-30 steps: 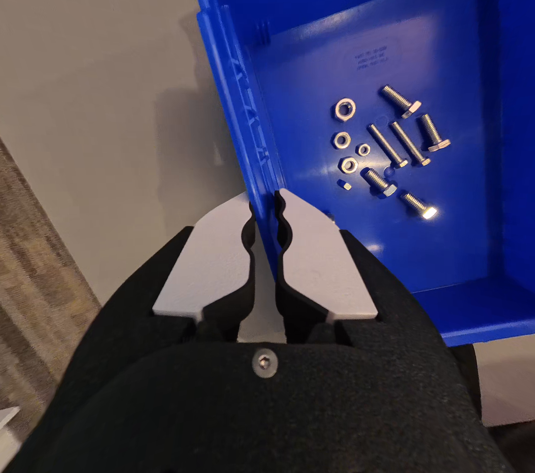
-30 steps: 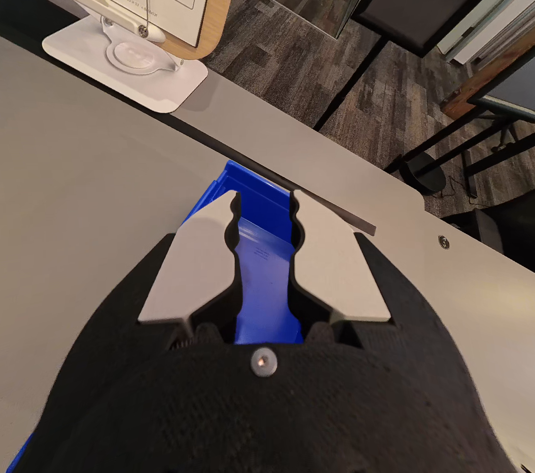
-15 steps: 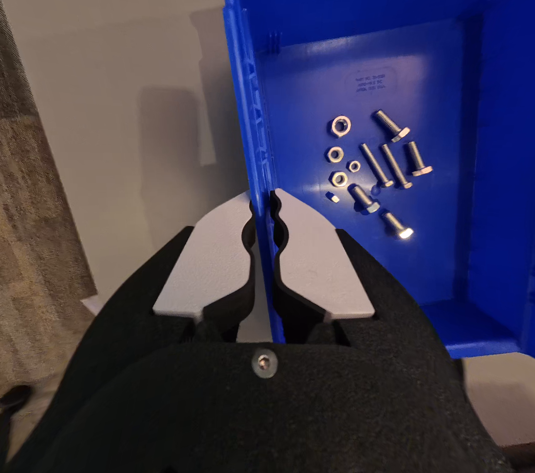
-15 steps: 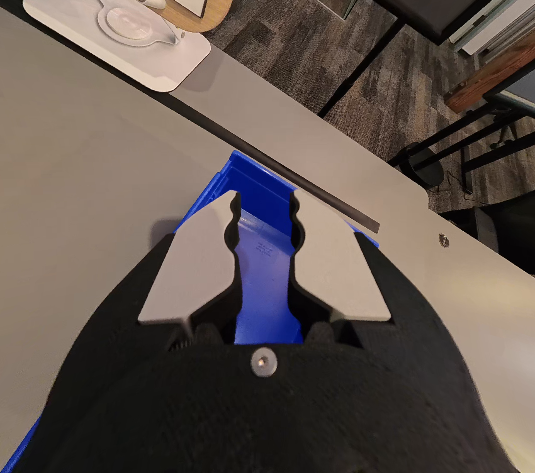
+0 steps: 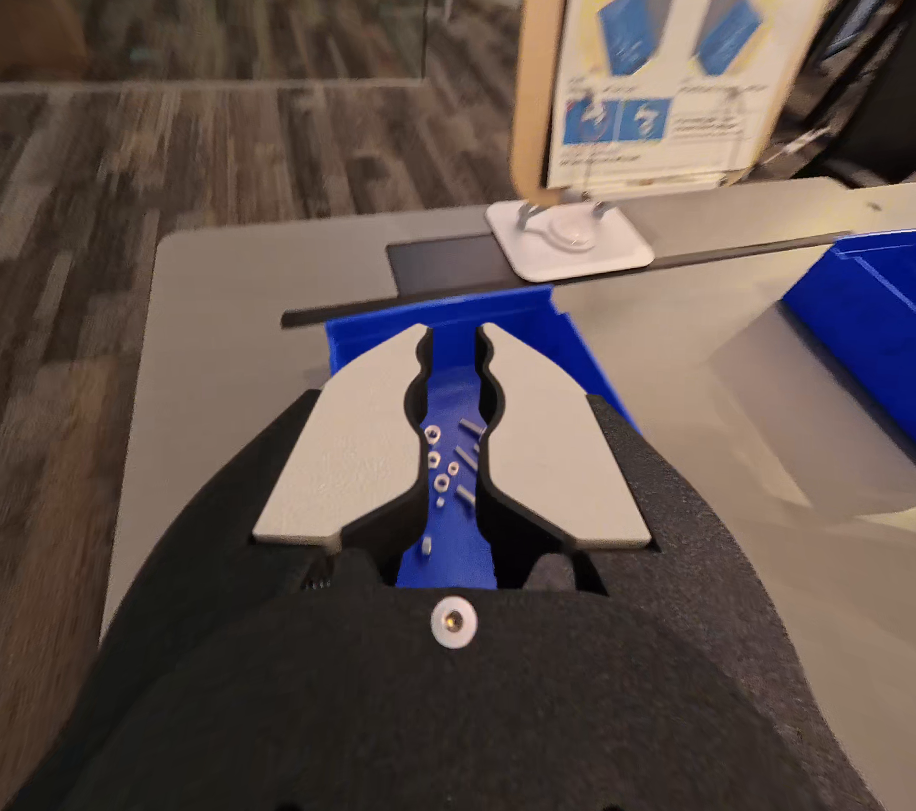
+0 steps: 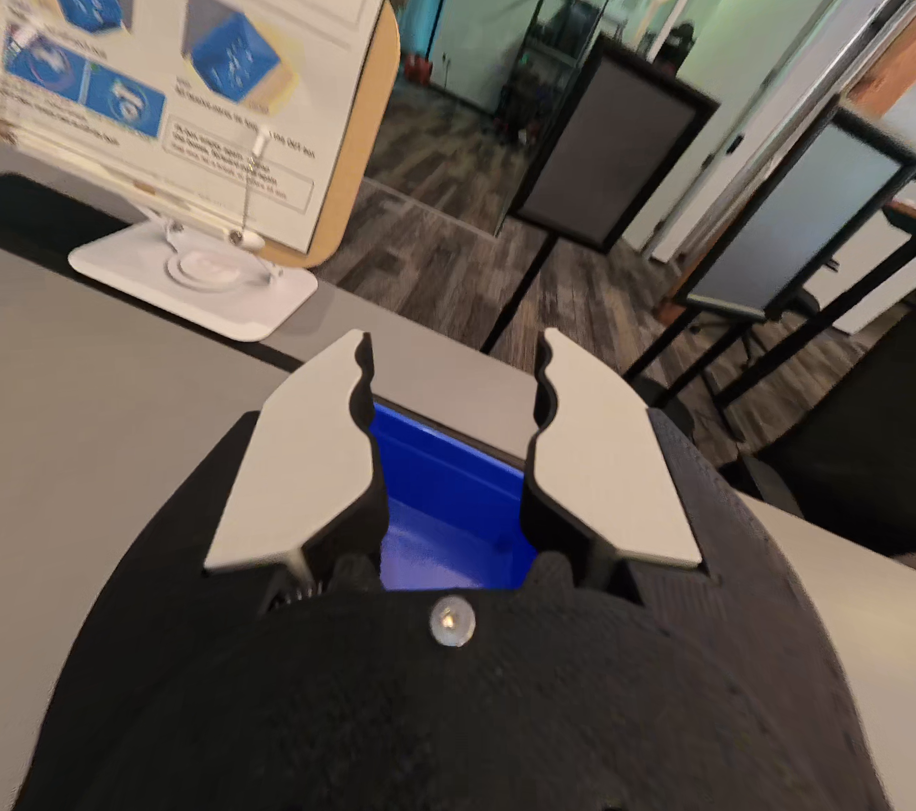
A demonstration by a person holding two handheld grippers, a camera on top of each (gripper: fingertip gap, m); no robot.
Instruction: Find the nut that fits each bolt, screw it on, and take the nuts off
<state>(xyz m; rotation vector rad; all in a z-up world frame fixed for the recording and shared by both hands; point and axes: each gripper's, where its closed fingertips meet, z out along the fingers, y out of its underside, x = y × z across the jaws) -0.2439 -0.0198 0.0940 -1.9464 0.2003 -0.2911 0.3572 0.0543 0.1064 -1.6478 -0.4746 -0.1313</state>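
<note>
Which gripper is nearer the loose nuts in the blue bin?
Left. The left gripper hangs right above the nuts, framing them between its fingers. The right gripper is over a second blue bin showing no hardware.

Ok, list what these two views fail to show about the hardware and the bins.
- Bolts in the blue bin, left wrist view: partly hidden behind the left gripper fingers; count unclear.
- Nuts, same view: too small and blurred to size.
- Second blue bin, same view: cut off by the right edge.
- Bin contents, right wrist view: right gripper covers most of the floor.
</note>
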